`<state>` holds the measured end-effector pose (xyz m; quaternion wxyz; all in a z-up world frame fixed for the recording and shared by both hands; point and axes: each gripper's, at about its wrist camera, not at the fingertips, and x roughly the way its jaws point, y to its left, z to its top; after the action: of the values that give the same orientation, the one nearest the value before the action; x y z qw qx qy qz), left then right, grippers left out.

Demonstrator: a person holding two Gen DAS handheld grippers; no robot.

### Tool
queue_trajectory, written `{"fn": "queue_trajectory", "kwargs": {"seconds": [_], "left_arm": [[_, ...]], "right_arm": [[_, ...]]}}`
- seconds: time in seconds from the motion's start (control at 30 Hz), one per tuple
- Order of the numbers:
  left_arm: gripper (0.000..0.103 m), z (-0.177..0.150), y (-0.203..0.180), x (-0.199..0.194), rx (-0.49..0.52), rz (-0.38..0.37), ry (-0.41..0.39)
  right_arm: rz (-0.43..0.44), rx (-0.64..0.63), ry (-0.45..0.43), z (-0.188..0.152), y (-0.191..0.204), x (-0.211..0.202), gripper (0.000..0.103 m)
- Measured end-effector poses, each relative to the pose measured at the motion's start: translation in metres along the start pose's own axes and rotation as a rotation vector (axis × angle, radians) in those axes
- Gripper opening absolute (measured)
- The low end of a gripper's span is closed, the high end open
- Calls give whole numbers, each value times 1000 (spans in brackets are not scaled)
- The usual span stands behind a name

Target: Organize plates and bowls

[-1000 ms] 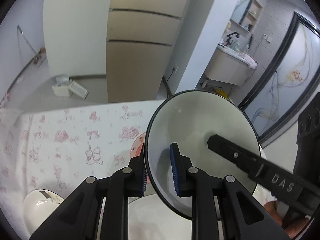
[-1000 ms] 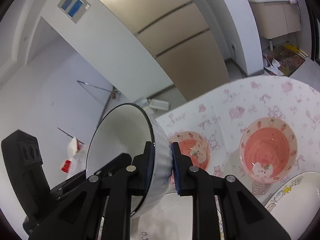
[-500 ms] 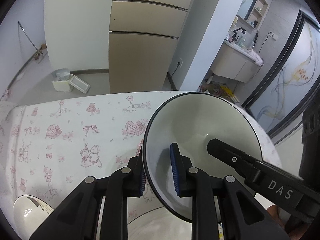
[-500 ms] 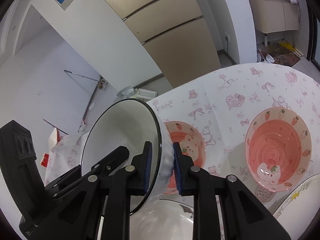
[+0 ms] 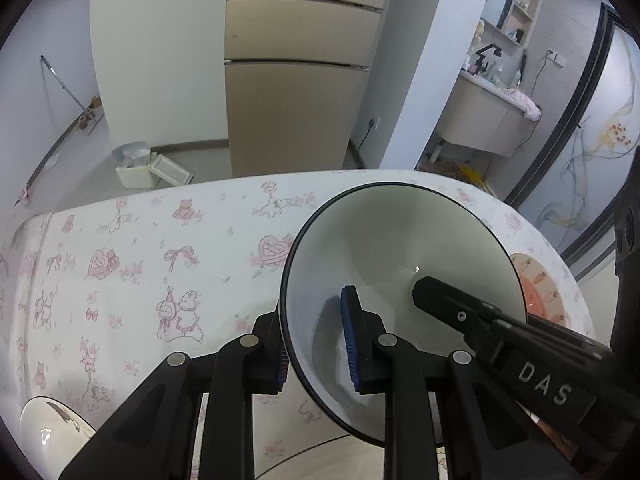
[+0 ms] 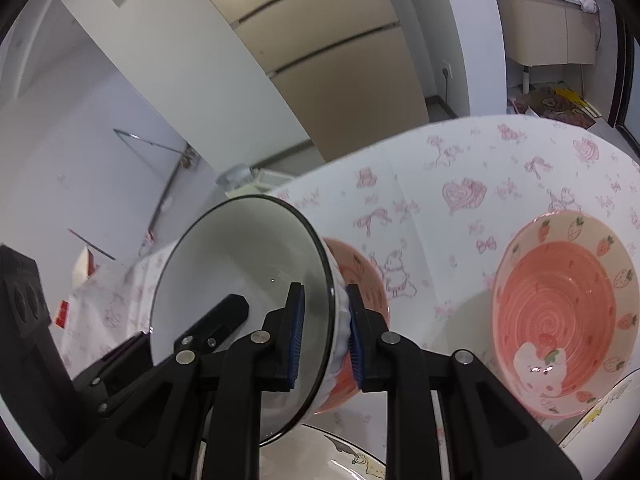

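A white bowl [image 5: 400, 256] with a dark rim hangs tilted above the table, held from both sides. My left gripper [image 5: 316, 346] is shut on its left wall, one pad inside and one outside. My right gripper [image 6: 326, 336] is shut on the opposite wall of the same bowl [image 6: 240, 272]. In the left wrist view, a black finger [image 5: 448, 300] of the right gripper reaches inside the bowl. A pink strawberry bowl [image 6: 560, 320] stands at the right, and a second pink bowl [image 6: 360, 268] sits partly hidden behind the white one.
The table wears a white cloth [image 5: 160, 260] with pink drawings. A white plate [image 6: 352, 460] lies just below the held bowl. Another plate rim [image 6: 600, 412] shows at the lower right and a white dish [image 5: 48, 432] at the lower left. Cabinets and a washbasin stand beyond the table.
Both grippers have sunk toward the table with the white bowl held between them. The tablecloth and the pink bowls now fill more of each view.
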<state>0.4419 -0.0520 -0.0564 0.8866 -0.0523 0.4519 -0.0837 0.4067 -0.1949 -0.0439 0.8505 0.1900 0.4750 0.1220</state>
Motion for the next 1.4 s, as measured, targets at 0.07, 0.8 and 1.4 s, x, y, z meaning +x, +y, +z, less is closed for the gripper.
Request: {"fn": "queue_trajectory", "kwargs": {"seconds": [0.07, 0.8, 1.4], "left_arm": [[23, 0, 4, 4, -6, 1, 12], [23, -6, 4, 20, 14, 24, 40], [23, -2, 19, 17, -55, -28, 35]], "right_arm": [[-3, -10, 12, -2, 3, 3, 20], [-65, -36, 42, 2, -2, 5, 28], [-147, -156, 41, 0, 13, 0, 30]]}}
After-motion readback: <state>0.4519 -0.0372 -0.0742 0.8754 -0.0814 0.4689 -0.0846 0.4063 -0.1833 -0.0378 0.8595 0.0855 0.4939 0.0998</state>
